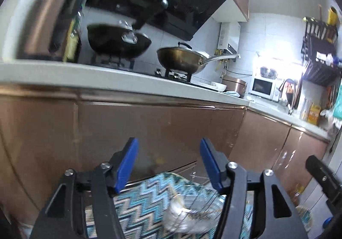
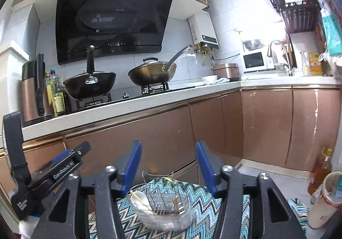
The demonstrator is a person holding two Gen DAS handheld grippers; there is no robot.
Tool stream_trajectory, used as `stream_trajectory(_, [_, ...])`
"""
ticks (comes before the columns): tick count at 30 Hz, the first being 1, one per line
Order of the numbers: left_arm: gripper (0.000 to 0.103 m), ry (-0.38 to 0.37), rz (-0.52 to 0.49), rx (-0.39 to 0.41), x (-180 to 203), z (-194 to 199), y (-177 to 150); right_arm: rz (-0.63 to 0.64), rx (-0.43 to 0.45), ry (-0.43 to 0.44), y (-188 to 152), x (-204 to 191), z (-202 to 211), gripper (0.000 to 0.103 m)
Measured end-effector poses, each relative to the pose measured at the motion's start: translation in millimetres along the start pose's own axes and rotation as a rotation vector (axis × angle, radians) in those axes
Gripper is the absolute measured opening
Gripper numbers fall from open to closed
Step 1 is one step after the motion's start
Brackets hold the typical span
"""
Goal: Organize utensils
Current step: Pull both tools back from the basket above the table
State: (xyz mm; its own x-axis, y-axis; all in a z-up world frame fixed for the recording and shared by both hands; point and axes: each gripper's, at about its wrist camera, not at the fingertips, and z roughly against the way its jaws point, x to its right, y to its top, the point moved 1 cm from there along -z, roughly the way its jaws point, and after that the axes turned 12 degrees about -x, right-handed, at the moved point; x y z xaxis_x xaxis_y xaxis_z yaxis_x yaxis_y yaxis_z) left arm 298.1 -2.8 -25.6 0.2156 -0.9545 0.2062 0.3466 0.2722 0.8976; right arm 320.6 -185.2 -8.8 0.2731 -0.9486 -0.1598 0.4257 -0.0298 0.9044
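Hovering low before the copper cabinet fronts (image 2: 162, 132), both grippers stand with jaws wide and nothing between them. The likeliest trouble from here, I judge, is a careless descent: the wire rack (image 2: 164, 202) looks light and sits in a clear dish (image 2: 171, 220) on a patterned cloth (image 2: 136, 215), so a finger catching a wire or the rim could tip or drag the whole set. A second risk is the two tools fouling each other, since the left gripper (image 1: 167, 166) shows just beside the right one at the lower left of the right wrist view. The left view is also smeared, so aiming from it would be poor.

The rack lies at the bottom centre of the right view, below the right gripper (image 2: 168, 166) and between its two blue fingers (image 2: 133, 164) as the frame shows it, though clearly apart from them. A pale spoon (image 2: 140, 200) leans in the dish at the rack's left side. In the left view the dish and rack sit at the bottom, right of centre, under the right-hand finger. What else the rack holds is too small to tell.
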Motion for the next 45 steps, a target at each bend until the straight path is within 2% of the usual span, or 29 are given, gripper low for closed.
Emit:
stream_trajectory(2, [0.068, 0.016, -0.021, 0.005, -5.7, 21.4, -0.5, 0.008, 0.0, -0.017, -0.6, -6.0, 16.4, 0.071])
stream_trajectory(5, [0.069, 0.048, -0.055, 0.001, -15.5, 51.3, -1.8, 0.04, 0.006, -0.052, -1.5, -18.9, 46.4, 0.086])
stream_trajectory(8, [0.07, 0.062, -0.068, -0.001, -27.4, 79.3, -7.4, 0.062, 0.005, -0.066, -2.4, -31.0, 72.2, 0.099])
stream_trajectory(10, [0.07, 0.071, -0.071, -0.001, -35.3, 95.8, -10.2, 0.077, 0.013, -0.06, -5.7, -39.7, 91.3, 0.102])
stream_trajectory(18, [0.075, 0.116, -0.074, 0.022, -65.9, 147.2, -21.7, 0.106, 0.03, -0.099, -21.9, -64.1, 140.6, 0.103])
stream_trajectory(22, [0.078, 0.115, -0.076, 0.035, -74.8, 164.7, -26.0, 0.11, 0.038, -0.121, -32.1, -69.1, 159.6, 0.103])
stream_trajectory(28, [0.081, 0.072, -0.102, 0.043, -82.3, 188.0, -30.6, 0.103, 0.021, -0.142, -46.5, -69.7, 180.5, 0.103])
stream_trajectory(37, [0.082, -0.018, -0.098, 0.022, -91.6, 208.9, -36.6, 0.078, 0.1, -0.128, -57.6, -72.9, 221.2, 0.103])
stream_trajectory(41, [0.082, -0.035, -0.108, 0.015, -91.5, 212.1, -39.2, 0.106, 0.116, -0.138, -61.7, -78.7, 227.3, 0.103])
stream_trajectory(45, [0.082, -0.038, -0.12, 0.01, -90.8, 212.0, -42.0, 0.106, 0.095, -0.156, -65.0, -80.1, 224.7, 0.103])
